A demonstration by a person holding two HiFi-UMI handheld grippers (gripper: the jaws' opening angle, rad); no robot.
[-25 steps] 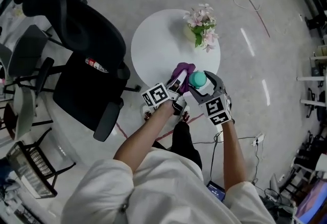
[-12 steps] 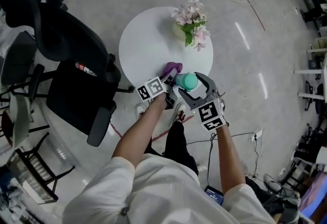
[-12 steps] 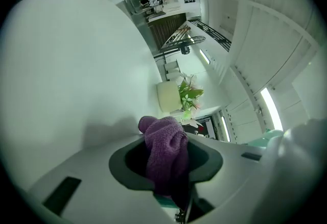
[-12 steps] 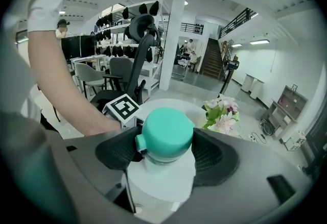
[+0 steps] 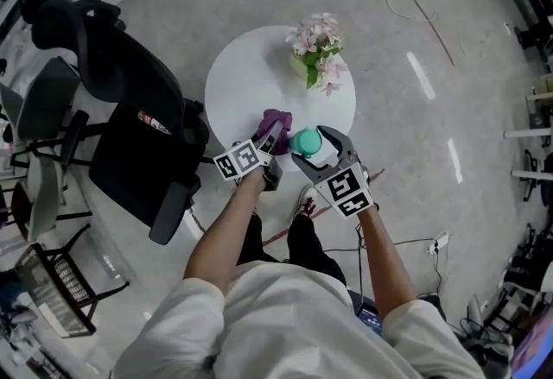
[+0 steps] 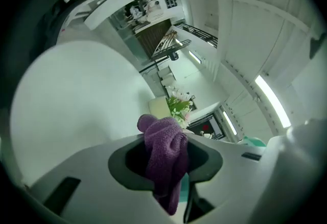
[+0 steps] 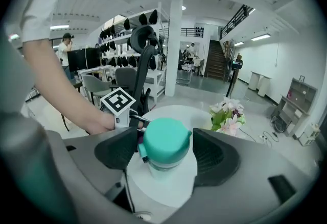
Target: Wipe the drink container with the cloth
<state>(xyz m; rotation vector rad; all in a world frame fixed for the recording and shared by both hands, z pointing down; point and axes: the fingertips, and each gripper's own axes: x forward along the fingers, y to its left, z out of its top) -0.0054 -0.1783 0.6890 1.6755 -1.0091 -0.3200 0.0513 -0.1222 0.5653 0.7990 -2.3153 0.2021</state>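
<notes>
The drink container [image 5: 306,142], with its teal cap, stands upright on the near edge of the round white table [image 5: 249,79], on the side closest to you. Your right gripper [image 5: 311,144] reaches around it from the near side. Its 2 jaws are opening, with the container between them. In the right gripper view, 1 pad sits close against the cap, and a clear gap shows between the cap and the other pad.

Just left of the container is the purple cloth [image 5: 275,124]. It is bunched up and pinched in your left gripper [image 5: 273,139]. Those jaws are clamped on it, so a rounded wad pokes out ahead of the tips and a tail hangs down behind them. The cloth lies right beside the container. I can't tell from any view whether the 2 touch.

Both your forearms are bare below white short sleeves. They stretch forward and down, converging toward the table's near edge. Your left arm angles in from the left and your right arm from the right. Each gripper's marker cube faces up toward your head. The 2 grippers sit side by side, with their tips nearly meeting around the container.

Farther back on the table, a bunch of pink and white flowers [image 5: 317,52] stands near the far right rim, well apart from the container. A black office chair [image 5: 130,123] is just beside the table on your left.
</notes>
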